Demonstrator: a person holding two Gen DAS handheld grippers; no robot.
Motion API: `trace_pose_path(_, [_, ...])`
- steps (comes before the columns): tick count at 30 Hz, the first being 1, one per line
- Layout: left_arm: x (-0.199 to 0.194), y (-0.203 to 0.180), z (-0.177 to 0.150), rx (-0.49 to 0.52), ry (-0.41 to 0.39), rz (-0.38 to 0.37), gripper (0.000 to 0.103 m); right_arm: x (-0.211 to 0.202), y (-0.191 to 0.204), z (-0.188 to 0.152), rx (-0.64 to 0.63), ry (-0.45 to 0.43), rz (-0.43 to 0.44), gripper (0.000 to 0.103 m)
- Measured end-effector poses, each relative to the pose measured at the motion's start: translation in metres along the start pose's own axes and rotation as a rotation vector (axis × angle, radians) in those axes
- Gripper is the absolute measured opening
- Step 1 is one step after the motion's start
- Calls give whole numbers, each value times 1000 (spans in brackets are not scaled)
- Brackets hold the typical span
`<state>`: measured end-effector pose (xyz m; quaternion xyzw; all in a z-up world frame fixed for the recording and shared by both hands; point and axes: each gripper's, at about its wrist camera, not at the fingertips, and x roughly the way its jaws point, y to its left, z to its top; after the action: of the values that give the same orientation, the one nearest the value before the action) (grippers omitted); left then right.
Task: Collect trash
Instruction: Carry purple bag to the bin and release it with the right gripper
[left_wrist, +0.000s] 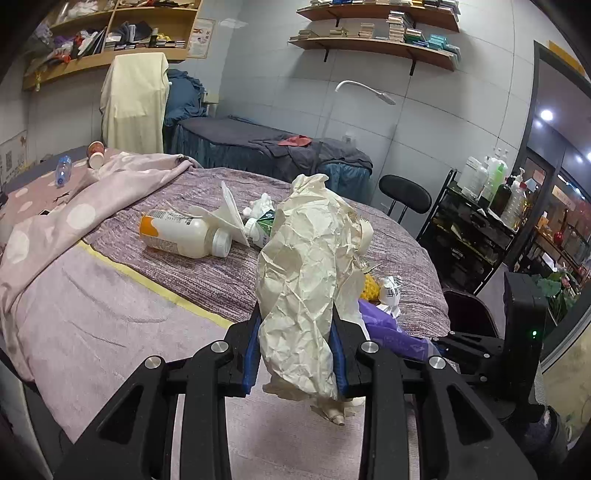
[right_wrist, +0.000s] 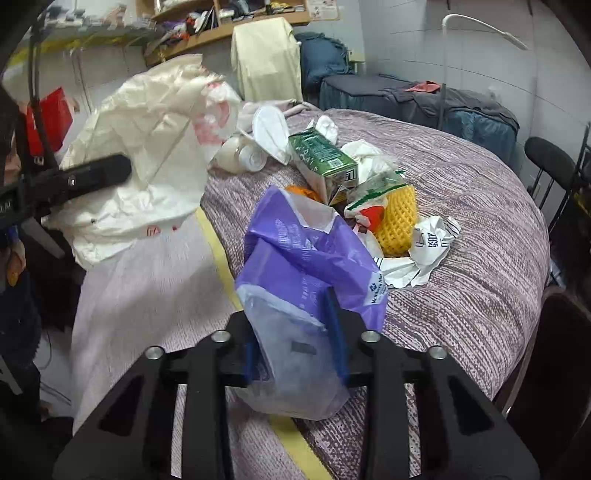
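My left gripper (left_wrist: 295, 350) is shut on a crumpled cream paper bag (left_wrist: 306, 266) and holds it above the bed; the bag also shows at the left of the right wrist view (right_wrist: 155, 147). My right gripper (right_wrist: 295, 354) is shut on a purple plastic bag (right_wrist: 306, 266) that rests on the bedcover. Loose trash lies on the bed: a white bottle with an orange end (left_wrist: 177, 232), a white face mask (right_wrist: 269, 129), a green carton (right_wrist: 325, 162), a yellow foam net (right_wrist: 399, 218) and crumpled white paper (right_wrist: 432, 240).
The bed has a mauve striped cover (right_wrist: 461, 295) and a pink dotted blanket (left_wrist: 74, 206). A clear bottle (left_wrist: 62, 170) and a paper cup (left_wrist: 96, 155) lie far left. A black chair (left_wrist: 402, 195) and a bottle rack (left_wrist: 480, 206) stand right.
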<state>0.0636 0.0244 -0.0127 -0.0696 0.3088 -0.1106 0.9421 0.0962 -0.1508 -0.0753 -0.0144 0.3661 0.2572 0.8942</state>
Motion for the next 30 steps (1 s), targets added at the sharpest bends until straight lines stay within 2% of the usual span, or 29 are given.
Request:
trace_pose_path(2, [-1,-2,-2,3,1,0,31,-10,-5,-4,23,-45,17,19])
trace_pose_path(7, [-1,-22,4,40,-12,-40,31,-61,-15,-7,70,-206,-19,17])
trace_pose_path(13, [14,-73,7,143,9,-156,31,-126,-55,-29,204,-371,-214,18])
trace_pose_path(17, [31,-111,5,202,50,-254,31,-148,-105,-55,343,-361,-371,18])
trace_pose_path(21, [53,-149,-2,248,111,-336,31,-140,-158,-91,490,-274,-462,20])
trace_pose_path(22, [61,-160,-5,261,130,-358,31,-137,-167,-100,520,-256,-476,27])
trace_pose_path(23, [65,-167,-7,271,145,-374,31,-135,-175,-111,548,-239,-489,40])
trace_pose_path(26, [82,-188,-15,306,190,-399,31,-125,-191,-138,624,-215,-511,60])
trace_pose_path(30, [98,-210,-24,334,242,-422,31,-124,-202,-154,669,-207,-547,61])
